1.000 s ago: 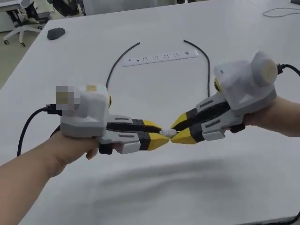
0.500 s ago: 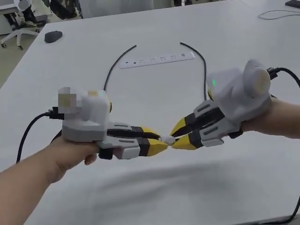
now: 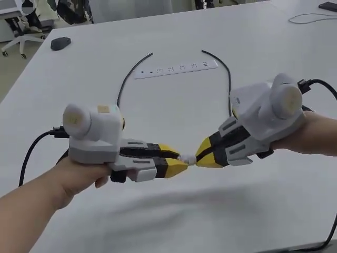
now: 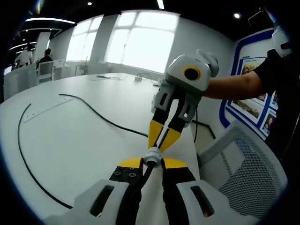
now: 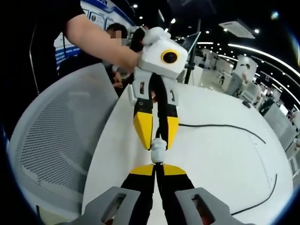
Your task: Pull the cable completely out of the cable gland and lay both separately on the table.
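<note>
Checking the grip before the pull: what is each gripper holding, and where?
Left gripper pinches the white gland by its body; right gripper pinches the cable just beside the gland.

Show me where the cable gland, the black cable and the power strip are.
cable gland [image 3: 185, 157], head view, on its small white body.
black cable [image 3: 229, 84], head view, on the stretch curving down to the right of the strip.
power strip [image 3: 176, 68], head view, on the middle of its top face.
</note>
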A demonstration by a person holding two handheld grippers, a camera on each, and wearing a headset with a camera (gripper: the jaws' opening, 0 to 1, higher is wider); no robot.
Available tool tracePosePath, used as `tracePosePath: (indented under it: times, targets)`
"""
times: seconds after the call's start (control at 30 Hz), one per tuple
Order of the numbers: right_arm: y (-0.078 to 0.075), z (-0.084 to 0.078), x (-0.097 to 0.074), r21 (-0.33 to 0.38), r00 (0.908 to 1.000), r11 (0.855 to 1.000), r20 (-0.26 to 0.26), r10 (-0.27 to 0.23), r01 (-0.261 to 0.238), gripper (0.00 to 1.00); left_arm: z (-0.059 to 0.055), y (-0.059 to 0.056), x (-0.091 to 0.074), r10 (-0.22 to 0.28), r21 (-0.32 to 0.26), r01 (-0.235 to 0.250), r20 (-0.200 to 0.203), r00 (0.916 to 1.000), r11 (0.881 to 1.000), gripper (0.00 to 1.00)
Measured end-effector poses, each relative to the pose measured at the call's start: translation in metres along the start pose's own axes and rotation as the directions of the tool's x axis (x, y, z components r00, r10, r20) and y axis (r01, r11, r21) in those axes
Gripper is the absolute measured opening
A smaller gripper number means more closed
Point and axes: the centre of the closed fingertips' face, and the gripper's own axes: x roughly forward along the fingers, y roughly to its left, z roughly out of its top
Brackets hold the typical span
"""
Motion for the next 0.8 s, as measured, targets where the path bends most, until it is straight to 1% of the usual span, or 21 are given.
tracePosePath:
  times: [0.03, 0.1, 0.13, 0.2, 0.27, 0.33, 0.4, 0.47, 0.57, 0.6, 0.67, 0.73, 0.77, 0.8]
  targets:
    - [0.000, 0.000, 0.000, -0.009, 0.9999, 1.000, -0.011, -0.005, 0.005, 0.00, 0.000, 0.000, 0.000, 0.002, 0.007, -0.002, -0.001, 1.0000, 1.000, 0.15]
    - [0.000, -0.001, -0.001, 0.008, 0.9999, 1.000, -0.016, -0.005, 0.005, 0.00, 0.000, -0.001, 0.000, 0.001, 0.006, -0.001, -0.001, 1.0000, 1.000, 0.15]
    - [-0.001, -0.003, -0.002, 0.013, 0.9997, 1.000, -0.022, -0.011, 0.011, 0.00, 0.000, 0.000, 0.000, 0.009, 0.011, -0.009, 0.000, 1.0000, 1.000, 0.15]
    - [-0.001, -0.011, -0.005, 0.022, 0.9988, 1.000, -0.045, -0.018, 0.019, 0.00, -0.001, 0.001, -0.002, 0.016, 0.018, -0.016, 0.000, 0.9999, 1.000, 0.15]
    - [0.000, -0.014, -0.008, 0.040, 0.9987, 0.999, -0.046, -0.020, 0.022, 0.00, -0.002, 0.001, -0.006, 0.017, 0.007, -0.017, 0.004, 0.9998, 1.000, 0.15]
    - [0.000, -0.022, -0.015, 0.049, 0.9976, 0.998, -0.059, -0.035, 0.037, 0.00, -0.004, 0.001, -0.010, 0.022, 0.009, -0.022, -0.001, 0.9998, 1.000, 0.15]
    - [0.000, -0.026, -0.019, 0.059, 0.9969, 0.997, -0.065, -0.043, 0.047, 0.00, -0.004, 0.000, -0.012, 0.024, 0.009, -0.025, 0.004, 0.9997, 1.000, 0.15]
    - [0.000, -0.034, -0.024, 0.065, 0.9950, 0.996, -0.082, -0.056, 0.061, 0.00, -0.005, 0.000, -0.014, 0.027, 0.010, -0.027, 0.005, 0.9996, 1.000, 0.15]
    - [-0.001, -0.053, -0.033, 0.116, 0.9875, 0.989, -0.138, -0.075, 0.092, 0.00, -0.006, -0.001, -0.016, 0.030, 0.013, -0.030, 0.004, 0.9995, 0.999, 0.15]
    - [-0.002, -0.057, -0.035, 0.111, 0.9860, 0.989, -0.146, -0.081, 0.098, 0.00, -0.007, -0.001, -0.017, 0.029, 0.013, -0.029, 0.008, 0.9995, 0.999, 0.15]
    - [-0.003, -0.072, -0.042, 0.105, 0.9781, 0.987, -0.182, -0.101, 0.122, 0.00, -0.008, -0.001, -0.018, 0.034, 0.013, -0.034, 0.005, 0.9994, 0.999, 0.15]
    - [-0.004, -0.087, -0.049, 0.130, 0.9709, 0.981, -0.210, -0.115, 0.144, 0.00, -0.012, 0.002, -0.021, 0.045, 0.006, -0.045, -0.005, 0.9990, 0.999, 0.15]
    - [-0.004, -0.092, -0.052, 0.131, 0.9688, 0.980, -0.217, -0.120, 0.151, 0.00, -0.014, 0.003, -0.023, 0.050, -0.006, -0.050, -0.006, 0.9987, 0.999, 0.15]
    - [-0.006, -0.099, -0.057, 0.150, 0.9646, 0.974, -0.226, -0.135, 0.172, 0.00, -0.015, 0.004, -0.024, 0.052, -0.012, -0.052, -0.005, 0.9987, 0.999, 0.15]
